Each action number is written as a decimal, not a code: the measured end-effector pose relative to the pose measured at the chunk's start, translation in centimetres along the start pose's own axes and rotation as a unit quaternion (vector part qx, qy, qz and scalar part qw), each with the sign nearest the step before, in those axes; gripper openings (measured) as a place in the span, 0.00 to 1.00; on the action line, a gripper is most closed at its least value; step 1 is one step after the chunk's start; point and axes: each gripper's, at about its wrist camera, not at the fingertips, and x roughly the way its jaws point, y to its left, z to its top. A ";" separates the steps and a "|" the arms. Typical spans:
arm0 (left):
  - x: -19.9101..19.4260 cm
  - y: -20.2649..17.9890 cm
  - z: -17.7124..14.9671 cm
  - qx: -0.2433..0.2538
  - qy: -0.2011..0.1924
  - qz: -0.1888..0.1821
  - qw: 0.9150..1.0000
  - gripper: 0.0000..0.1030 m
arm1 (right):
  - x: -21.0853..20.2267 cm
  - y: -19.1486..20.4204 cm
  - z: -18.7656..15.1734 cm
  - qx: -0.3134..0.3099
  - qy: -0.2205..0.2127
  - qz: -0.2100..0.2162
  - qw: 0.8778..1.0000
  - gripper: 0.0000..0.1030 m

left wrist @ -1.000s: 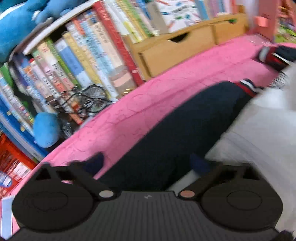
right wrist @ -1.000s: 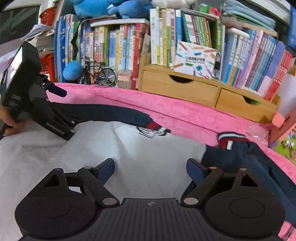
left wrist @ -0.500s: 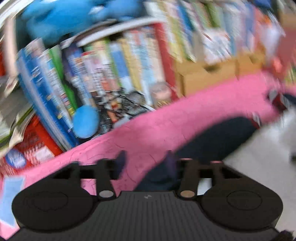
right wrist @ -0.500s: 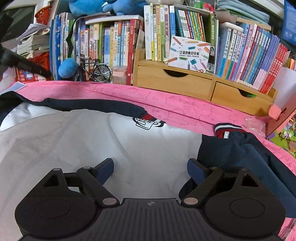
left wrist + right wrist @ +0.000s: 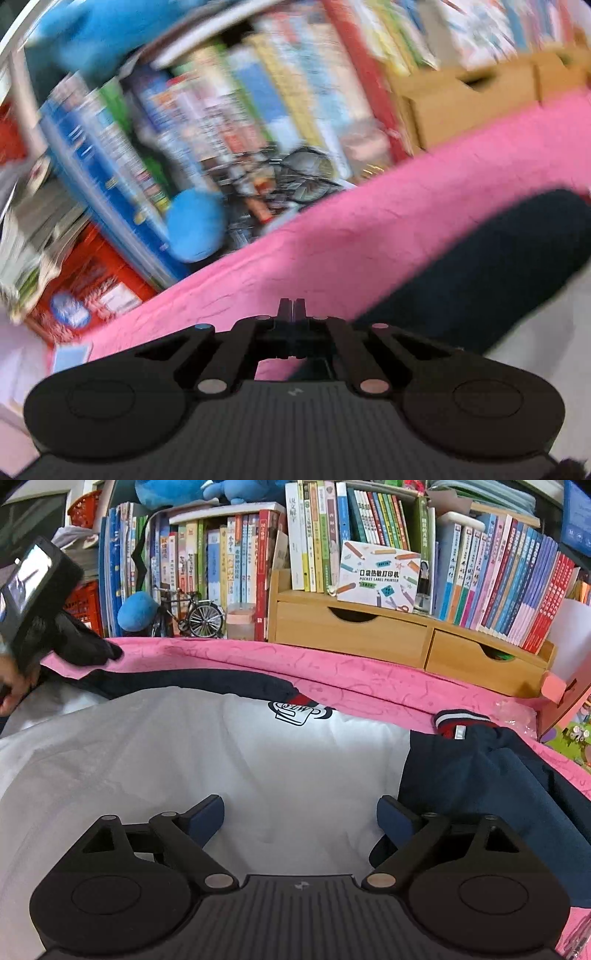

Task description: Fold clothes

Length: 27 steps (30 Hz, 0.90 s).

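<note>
Now your left hand-held gripper (image 5: 291,308) is clenched tight with nothing visibly pinched, above the pink cover (image 5: 369,236). Your right hand-held gripper (image 5: 300,814) is opening, empty, over the white-and-navy jacket (image 5: 258,760) spread there.

Left wrist view: we look forward and down, close over the pink crinkled bedspread (image 5: 369,236), tilted, blurred. Right wrist view: we face the long row of upright books (image 5: 236,565) squarely. Shared: bedspread, books, small metal model bicycle (image 5: 195,613).
</note>
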 end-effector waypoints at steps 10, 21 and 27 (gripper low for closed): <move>-2.6 -3.0 -3.6 0.179 -0.003 -0.103 0.978 0.70 | 0.5 0.4 -0.2 0.003 0.004 -0.008 1.000 0.92; -0.8 -1.9 -1.1 0.067 -0.014 0.042 0.997 0.07 | 0.8 0.2 -0.2 0.009 0.007 -0.005 1.000 0.94; -5.4 9.1 0.7 -0.109 -0.080 0.139 0.981 0.06 | 0.9 0.1 -0.5 0.013 0.007 -0.006 1.000 0.94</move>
